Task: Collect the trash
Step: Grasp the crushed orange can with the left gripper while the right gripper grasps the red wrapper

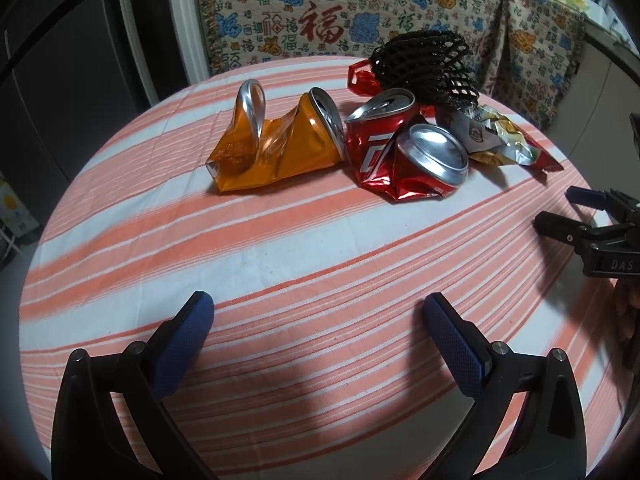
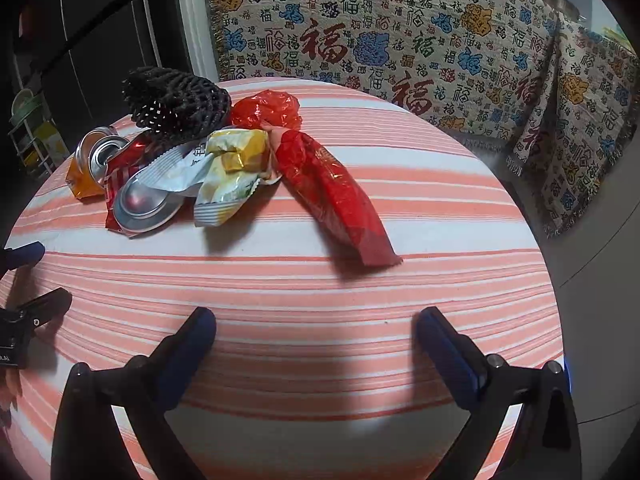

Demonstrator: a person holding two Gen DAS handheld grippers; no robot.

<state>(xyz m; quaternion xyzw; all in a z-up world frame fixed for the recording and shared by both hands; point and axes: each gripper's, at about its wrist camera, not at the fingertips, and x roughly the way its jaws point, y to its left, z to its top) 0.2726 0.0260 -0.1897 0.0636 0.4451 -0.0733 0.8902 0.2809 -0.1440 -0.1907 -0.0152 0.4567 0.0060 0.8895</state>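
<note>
Trash lay in one cluster on the striped tablecloth (image 1: 320,248), none of it collected at this moment.

Left wrist view: the left gripper (image 1: 318,314) stood wide and empty at the bottom of the frame, its blue pads (image 1: 188,344) clear of the cloth items. The crushed orange can (image 1: 272,148) lay at centre left, touching the crushed red can (image 1: 404,148) to its right. A black foam net sleeve (image 1: 424,64) sat behind them at upper centre, and a crumpled snack wrapper (image 1: 500,136) lay at the right of the pile. The right gripper (image 1: 576,212) entered at the right edge, well apart from the pile.

Right wrist view: the right gripper (image 2: 316,320) was spread fully and held nothing. The long red wrapper (image 2: 332,188) lay diagonally at centre, nearest to it and standing out from the pile. A yellow-and-white snack wrapper (image 2: 232,172) and the red plastic bag (image 2: 268,110) lay behind and left of it.

Assessment: the step in hand appeared to be the approach for a first pick. The red wrapper seemed the cleanest target for the right gripper; closing across its narrow width, low to the cloth, should avoid slip. Pinching the tablecloth with it was the chief risk. No bin was visible in either view.
</note>
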